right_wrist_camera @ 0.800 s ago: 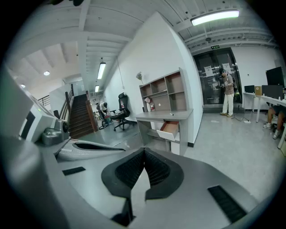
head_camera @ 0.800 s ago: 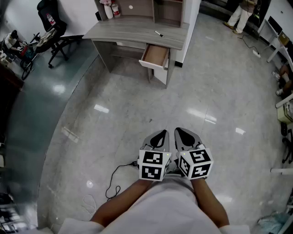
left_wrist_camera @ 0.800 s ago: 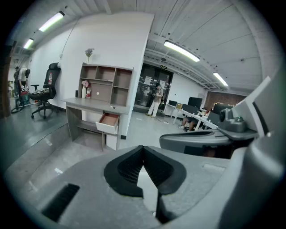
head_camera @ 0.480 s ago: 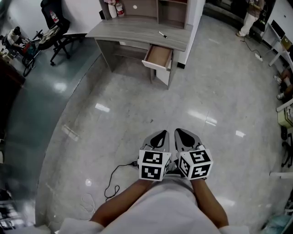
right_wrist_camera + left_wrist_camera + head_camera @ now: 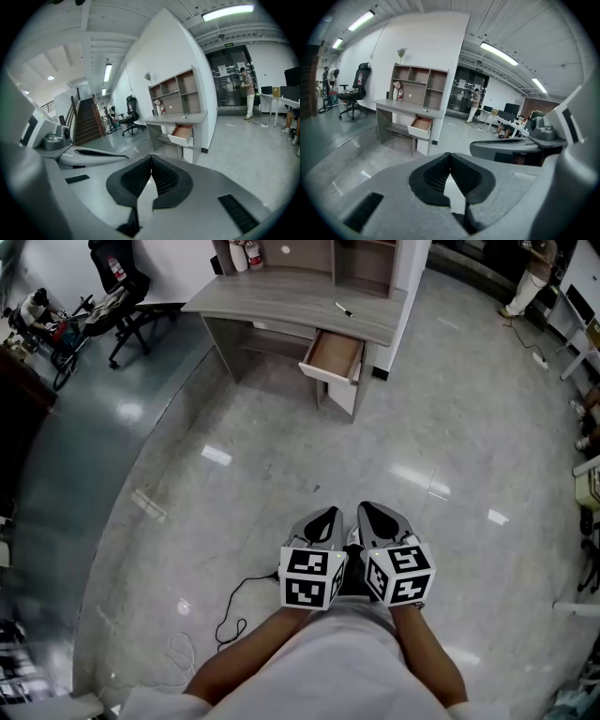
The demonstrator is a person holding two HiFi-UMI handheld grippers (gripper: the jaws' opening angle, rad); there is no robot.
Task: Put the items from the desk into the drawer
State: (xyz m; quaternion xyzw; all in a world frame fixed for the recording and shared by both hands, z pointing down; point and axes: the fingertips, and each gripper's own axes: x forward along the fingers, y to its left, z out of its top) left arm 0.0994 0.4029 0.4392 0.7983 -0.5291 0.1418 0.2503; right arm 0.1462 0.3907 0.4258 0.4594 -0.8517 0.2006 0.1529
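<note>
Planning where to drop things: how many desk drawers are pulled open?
1: the drawer under the right end of the desk, pulled out. Another could be hidden under the top.

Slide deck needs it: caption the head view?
Left gripper and right gripper, both shut, far from the desk with its open drawer.

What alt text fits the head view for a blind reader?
A person stands on a glossy floor holding the left gripper and right gripper side by side, both shut and empty. Ahead stands a grey desk with an open drawer and a pen on top.
</note>
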